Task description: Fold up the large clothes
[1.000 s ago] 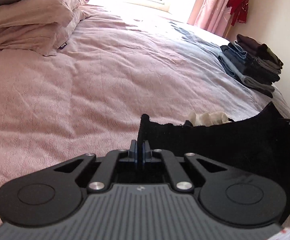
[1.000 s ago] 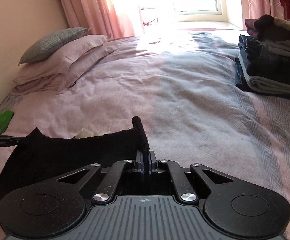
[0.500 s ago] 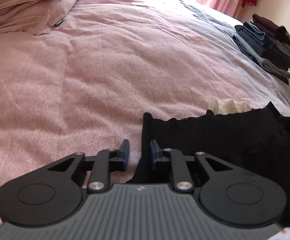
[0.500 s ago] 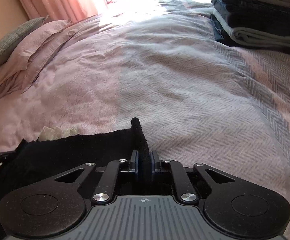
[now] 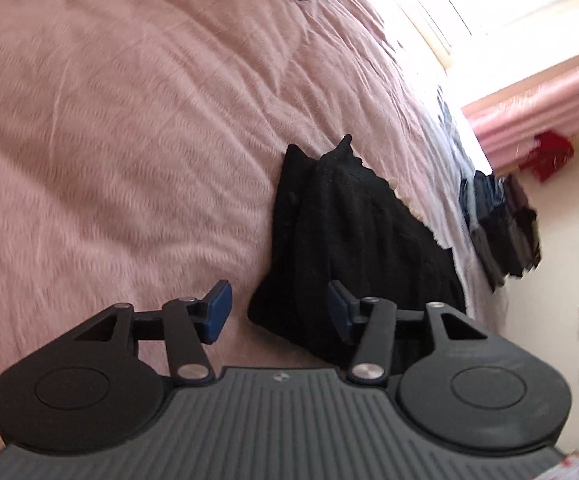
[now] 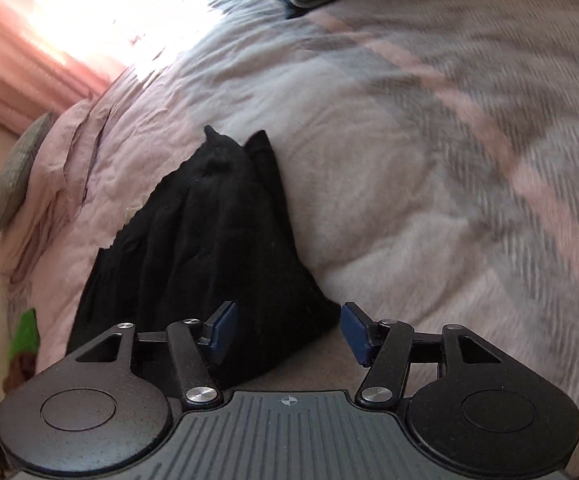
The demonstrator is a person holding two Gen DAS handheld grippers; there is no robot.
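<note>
A black garment [image 5: 353, 240] lies folded in a long bundle on the pink bedspread [image 5: 129, 140]. In the left wrist view my left gripper [image 5: 279, 312] is open just in front of its near end, blue pads [image 5: 217, 312] spread wide and gripping nothing. The right wrist view shows the same black garment [image 6: 209, 248] from the other side. My right gripper [image 6: 289, 334] is open too, with the cloth's near corner lying between and under its fingers. A bit of white fabric [image 5: 405, 202] peeks from under the garment's far edge.
A stack of folded dark clothes [image 5: 497, 220] sits at the bed's far right side, near the wall. Pillows [image 6: 21, 176] lie at the head of the bed. Pink curtains [image 5: 529, 128] frame a bright window. A grey-striped blanket [image 6: 489, 120] covers the bed's right part.
Both grippers opened and let go of the black garment, which now lies on the bed. Both cameras have tilted sideways and drawn back a little from the cloth.
</note>
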